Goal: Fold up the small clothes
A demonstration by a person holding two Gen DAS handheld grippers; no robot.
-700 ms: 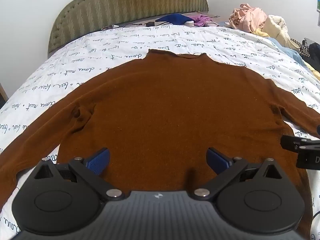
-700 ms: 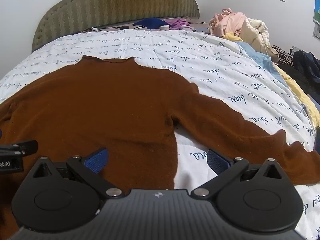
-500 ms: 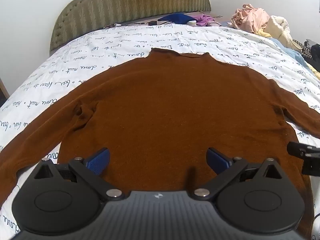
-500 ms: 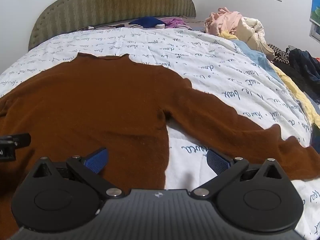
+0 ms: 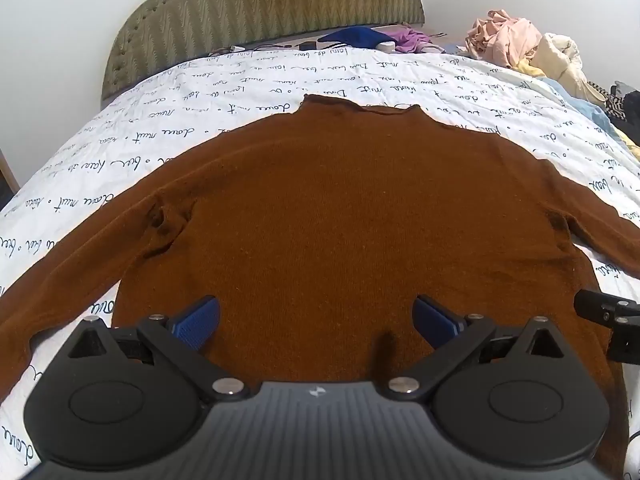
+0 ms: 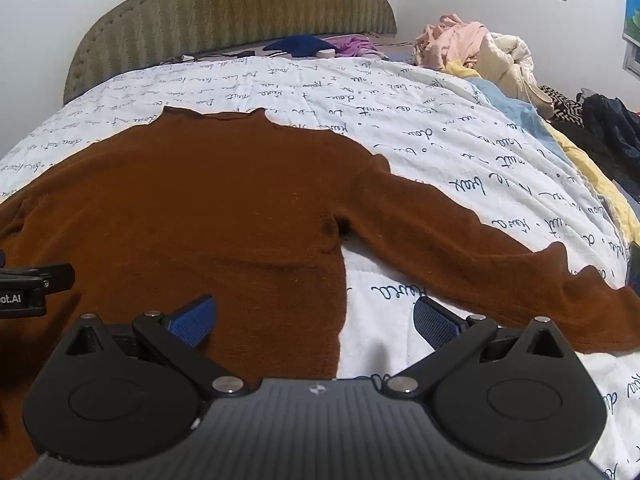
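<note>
The brown sweater [image 5: 352,216] is lying flat and face-down-or-up, hard to say which, spread across the middle of the frame on the script-printed bedspread [image 5: 240,92], collar toward the headboard at the top. At the left of the left wrist view, one sleeve [image 5: 80,252] is trailing down to the lower left edge. The left tool [image 5: 316,322] is hovering above the sweater's hem, blue pads wide apart, gripping nothing. Moving right, the right tool [image 6: 314,322] is sitting over the sweater's side edge, pads likewise spread and empty, with the other sleeve [image 6: 500,256] stretching out to the right edge of the frame. Nothing is folded yet. To do this well, I'd say each tool should be pinching a sleeve near its cuff, catching both layers, then carrying it inward across the body without dragging the torso out of line. Loose laundry [image 6: 480,52] is piling up at the upper right.
</note>
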